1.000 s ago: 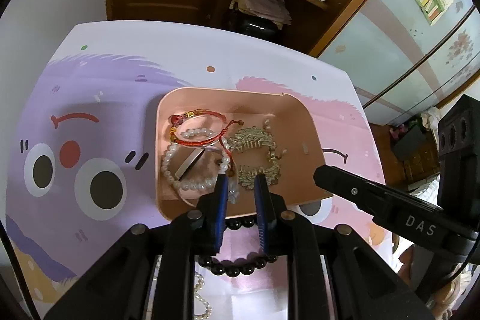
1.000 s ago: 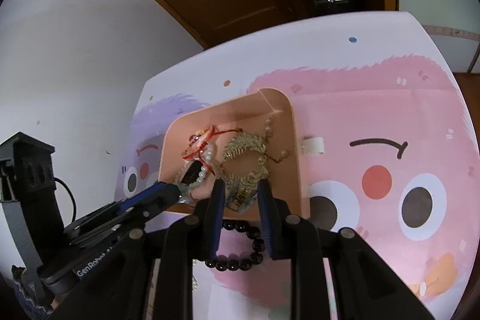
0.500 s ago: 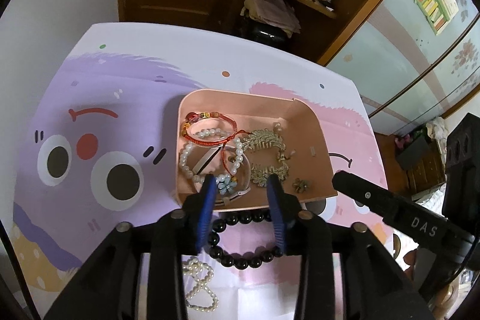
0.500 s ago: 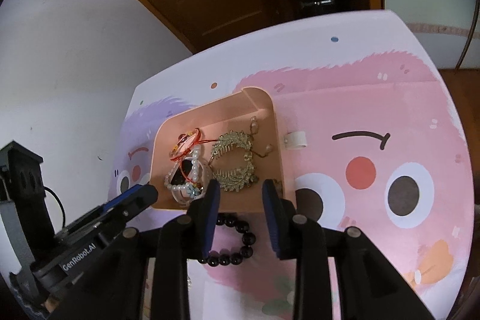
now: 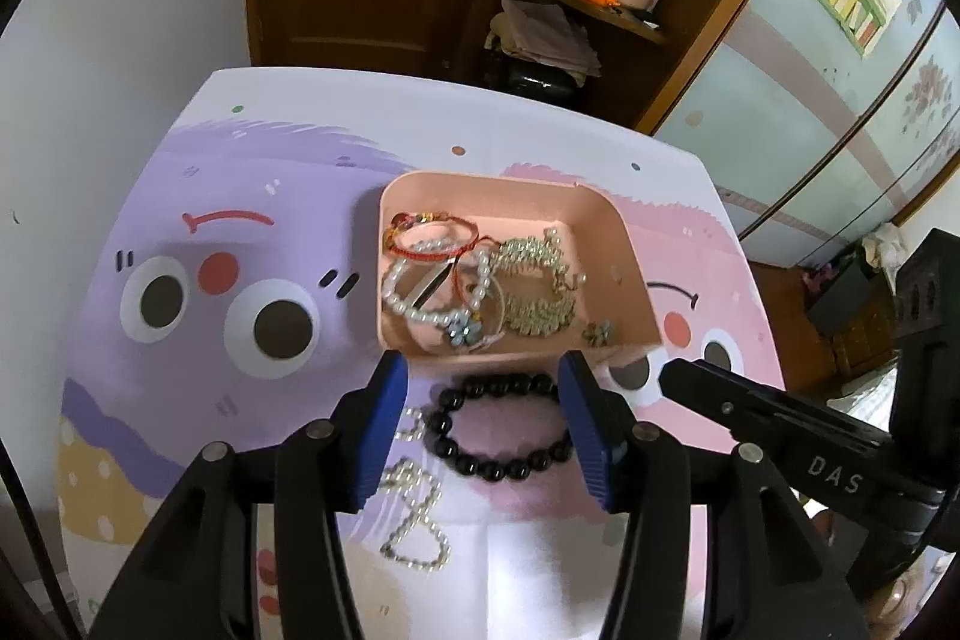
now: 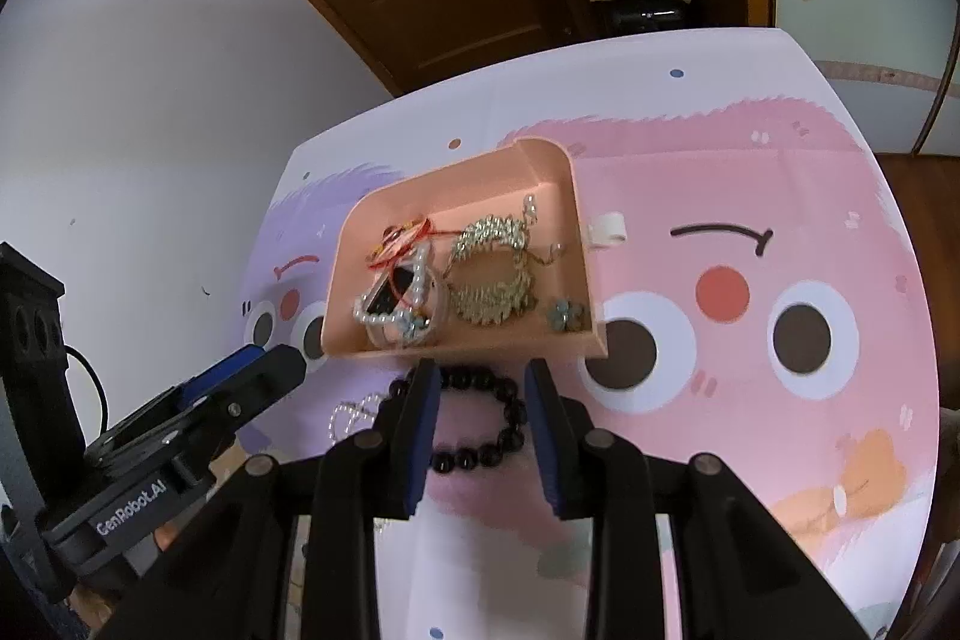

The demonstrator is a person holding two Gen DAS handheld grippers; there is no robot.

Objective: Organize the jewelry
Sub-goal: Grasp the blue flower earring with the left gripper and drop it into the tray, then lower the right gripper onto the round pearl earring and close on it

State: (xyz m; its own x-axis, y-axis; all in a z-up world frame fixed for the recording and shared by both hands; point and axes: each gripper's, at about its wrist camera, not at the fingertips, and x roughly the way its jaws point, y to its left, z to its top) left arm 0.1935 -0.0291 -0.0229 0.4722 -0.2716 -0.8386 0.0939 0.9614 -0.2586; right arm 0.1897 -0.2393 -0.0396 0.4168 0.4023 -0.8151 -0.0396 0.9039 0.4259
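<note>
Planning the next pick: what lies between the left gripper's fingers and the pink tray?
In the left wrist view, only the black bead bracelet lies on the mat between the left gripper and the pink tray.

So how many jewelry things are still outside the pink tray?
2: a black bead bracelet right before the tray, and a pearl strand beside it. Grippers may hide more.

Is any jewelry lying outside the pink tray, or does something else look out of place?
Yes. A black bead bracelet and a pearl string lie on the mat in front of the pink tray, not inside. The pearl string is loosely tangled. Nothing looks damaged.
</note>
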